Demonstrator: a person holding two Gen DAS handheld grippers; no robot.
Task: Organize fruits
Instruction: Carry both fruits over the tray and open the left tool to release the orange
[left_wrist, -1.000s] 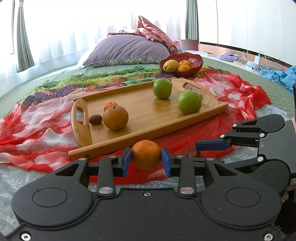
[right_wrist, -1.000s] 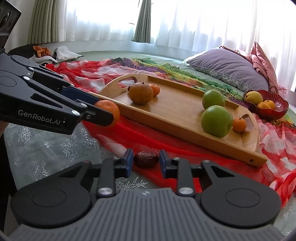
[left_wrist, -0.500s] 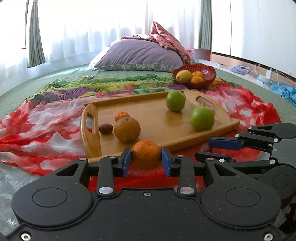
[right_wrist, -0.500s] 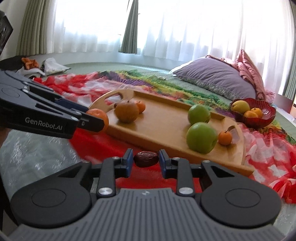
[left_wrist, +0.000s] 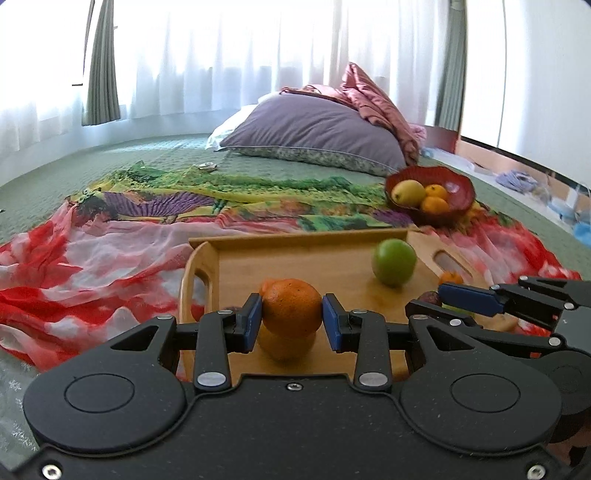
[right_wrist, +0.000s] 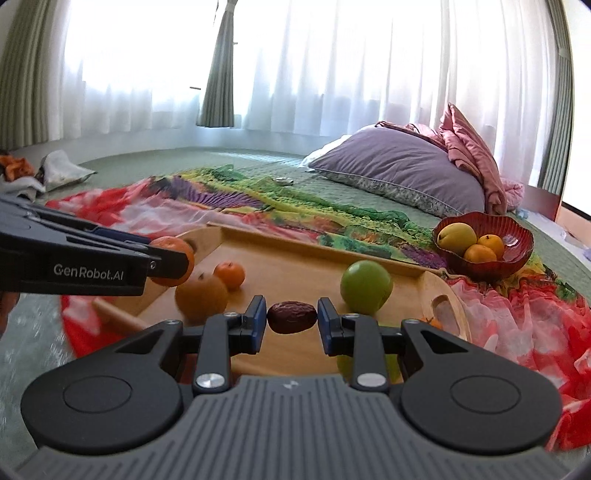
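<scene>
Blue-padded jaws of the left gripper (left_wrist: 291, 320) are clamped on an orange (left_wrist: 291, 313), held above the near left part of a wooden tray (left_wrist: 295, 258). Jaws of the right gripper (right_wrist: 291, 320) are clamped on a date (right_wrist: 291, 316) above the tray's near edge. A green apple (right_wrist: 365, 287) lies on the tray; a red bowl (right_wrist: 517, 254) of fruit is seen far right.

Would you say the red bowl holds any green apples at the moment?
No, the red bowl holds only a yellow fruit and two oranges; the green apple sits on the tray.
</scene>
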